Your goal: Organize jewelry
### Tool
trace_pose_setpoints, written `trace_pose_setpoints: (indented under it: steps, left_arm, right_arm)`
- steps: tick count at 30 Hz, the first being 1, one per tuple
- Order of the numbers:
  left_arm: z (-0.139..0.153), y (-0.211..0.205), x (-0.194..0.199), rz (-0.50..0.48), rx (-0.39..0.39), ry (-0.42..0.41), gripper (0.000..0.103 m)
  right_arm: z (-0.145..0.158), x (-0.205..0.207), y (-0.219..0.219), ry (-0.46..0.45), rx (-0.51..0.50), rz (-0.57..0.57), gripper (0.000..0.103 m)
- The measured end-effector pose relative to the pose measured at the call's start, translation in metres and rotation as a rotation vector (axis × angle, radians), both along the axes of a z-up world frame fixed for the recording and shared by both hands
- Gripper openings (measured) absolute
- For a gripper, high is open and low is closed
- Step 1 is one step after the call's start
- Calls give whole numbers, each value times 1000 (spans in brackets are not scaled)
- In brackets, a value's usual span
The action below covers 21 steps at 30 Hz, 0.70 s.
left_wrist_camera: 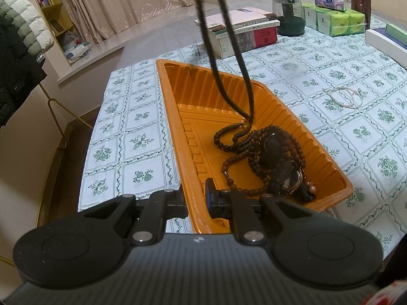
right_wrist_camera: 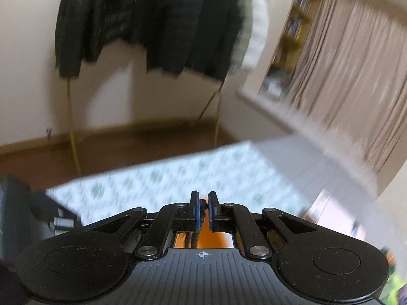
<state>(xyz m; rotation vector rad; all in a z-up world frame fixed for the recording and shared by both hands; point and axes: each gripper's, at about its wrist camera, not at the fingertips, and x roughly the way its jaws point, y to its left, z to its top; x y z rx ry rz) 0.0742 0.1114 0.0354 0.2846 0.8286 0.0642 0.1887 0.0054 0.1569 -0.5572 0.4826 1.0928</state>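
An orange plastic tray (left_wrist_camera: 178, 117) lies on the patterned tablecloth. In it lie brown bead strands (left_wrist_camera: 257, 152) and a dark wristwatch (left_wrist_camera: 282, 170). My left gripper (left_wrist_camera: 195, 198) is shut on the tray's near left rim. A dark beaded necklace (left_wrist_camera: 223, 50) hangs in two strands from above the view, its lower end in the tray. In the blurred right wrist view my right gripper (right_wrist_camera: 203, 209) is shut on the necklace's beads (right_wrist_camera: 201, 214), high above the table. A thin pale bracelet (left_wrist_camera: 340, 96) lies on the cloth right of the tray.
Stacked books (left_wrist_camera: 241, 30), a dark green jar (left_wrist_camera: 288, 12), tissue packs (left_wrist_camera: 335, 17) and a white box (left_wrist_camera: 381, 40) stand at the table's far side. Coats (right_wrist_camera: 152, 25) hang on a rack beyond the table's left edge.
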Motion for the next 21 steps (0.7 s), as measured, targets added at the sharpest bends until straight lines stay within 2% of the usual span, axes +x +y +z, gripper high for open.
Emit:
trace_pose_setpoints:
  steps: [3,7,18,21]
  left_arm:
    - [0,0,0,1,0,1,11]
    - [1,0,0,2,-1,1,11]
    - [1,-1,0,2,1,1,11]
    - [1,-1,0,3,0,1,11]
  right_arm:
    - [-33,11,6,73,-61,-9,6]
    - [-55,23,4,121,-69,-43,6]
    - [-51,23,-15,155,-27,-65,6]
    - [-51,24,-23,189,2,-78,6]
